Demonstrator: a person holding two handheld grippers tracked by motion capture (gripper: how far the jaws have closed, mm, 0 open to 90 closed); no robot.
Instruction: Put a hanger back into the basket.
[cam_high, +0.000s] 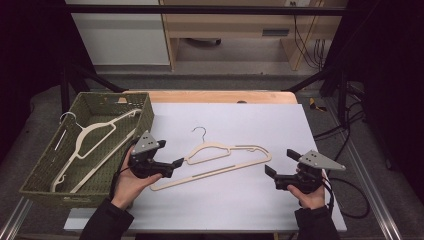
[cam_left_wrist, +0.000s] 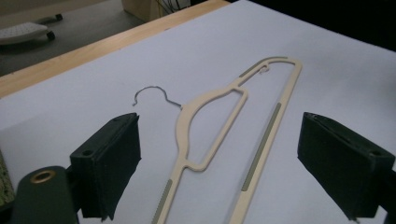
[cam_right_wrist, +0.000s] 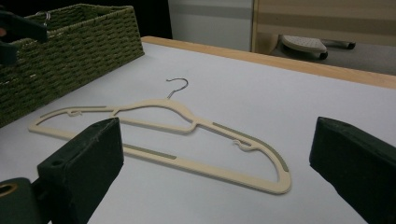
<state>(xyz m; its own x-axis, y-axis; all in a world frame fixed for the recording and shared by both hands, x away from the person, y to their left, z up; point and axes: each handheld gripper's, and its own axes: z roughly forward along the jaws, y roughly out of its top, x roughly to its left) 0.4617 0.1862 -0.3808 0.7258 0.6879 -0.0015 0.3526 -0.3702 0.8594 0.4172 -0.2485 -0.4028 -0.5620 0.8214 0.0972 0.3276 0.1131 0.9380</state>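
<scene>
A cream plastic hanger with a metal hook lies flat on the white mat, hook pointing away from me. My left gripper is open at the hanger's left end, just above the mat; in the left gripper view the hanger runs up between the spread jaws, untouched. My right gripper is open a little to the right of the hanger's other end. The right gripper view shows the hanger lying beyond its jaws.
A green woven basket stands at the mat's left edge and holds two more cream hangers. The basket also rises at the left of the right gripper view. The white mat covers a wooden table.
</scene>
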